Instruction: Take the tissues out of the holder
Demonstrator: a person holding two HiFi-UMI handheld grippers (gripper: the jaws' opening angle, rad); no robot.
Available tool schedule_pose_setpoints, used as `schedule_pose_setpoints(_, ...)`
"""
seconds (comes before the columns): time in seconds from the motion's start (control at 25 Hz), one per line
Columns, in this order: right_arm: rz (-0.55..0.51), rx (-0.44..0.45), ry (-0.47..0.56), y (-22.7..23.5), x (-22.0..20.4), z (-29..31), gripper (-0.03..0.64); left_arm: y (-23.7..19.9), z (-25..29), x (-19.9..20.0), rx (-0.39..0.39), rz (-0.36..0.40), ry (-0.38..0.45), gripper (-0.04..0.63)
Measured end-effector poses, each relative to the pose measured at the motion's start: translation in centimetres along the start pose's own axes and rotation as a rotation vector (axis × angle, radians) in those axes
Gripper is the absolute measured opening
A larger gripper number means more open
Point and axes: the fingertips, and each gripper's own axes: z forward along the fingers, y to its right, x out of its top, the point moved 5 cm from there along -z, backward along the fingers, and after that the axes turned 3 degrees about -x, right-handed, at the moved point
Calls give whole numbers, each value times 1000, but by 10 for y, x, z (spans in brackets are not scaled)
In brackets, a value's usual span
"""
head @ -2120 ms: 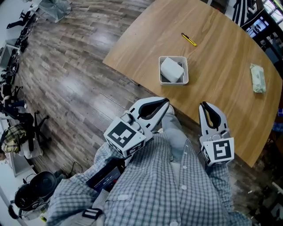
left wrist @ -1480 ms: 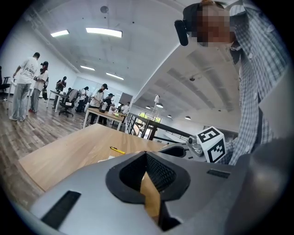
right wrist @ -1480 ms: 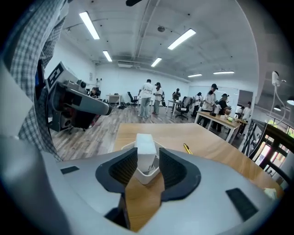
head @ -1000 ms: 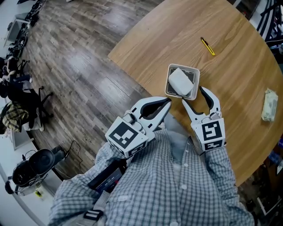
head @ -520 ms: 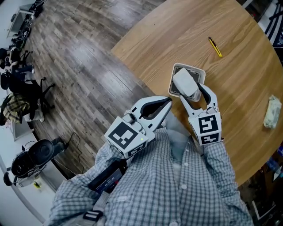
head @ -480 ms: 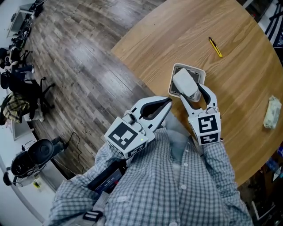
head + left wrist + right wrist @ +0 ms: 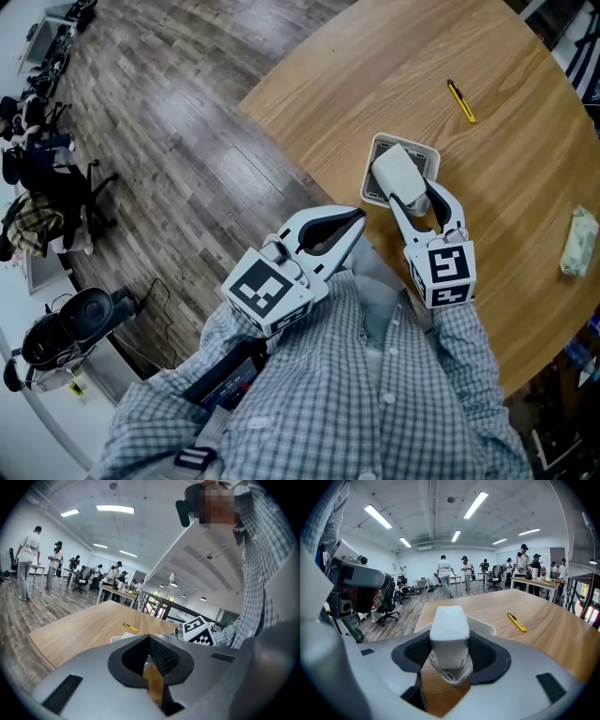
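A white tissue pack (image 7: 398, 172) stands tilted in a small white holder (image 7: 380, 145) near the wooden table's front edge. My right gripper (image 7: 417, 192) reaches over that edge with its jaws on either side of the pack. In the right gripper view the pack (image 7: 449, 625) fills the gap, and both dark pads (image 7: 417, 652) touch its sides above the holder (image 7: 485, 623). These jaws have just been closing on the pack. My left gripper (image 7: 352, 217) hangs by the person's chest, off the table, shut and empty, as the left gripper view (image 7: 152, 656) also shows.
A yellow pen (image 7: 460, 100) lies on the table (image 7: 356, 75) beyond the holder. A greenish wrapped pack (image 7: 577, 241) rests at the right edge. Wooden floor lies left of the table, with office chairs (image 7: 56, 225) at the far left. People stand at desks (image 7: 520, 569) in the distance.
My right gripper moved forward from the table edge to the holder, and its jaws now enclose the tissue pack and have narrowed. The left gripper has stayed put.
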Motion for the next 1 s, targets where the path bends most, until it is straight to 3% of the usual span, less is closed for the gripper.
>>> schedule_pose_setpoints(1.0, 64, -174, 247, 12, 51, -96, 249, 28, 0, 43, -124, 159, 97, 8)
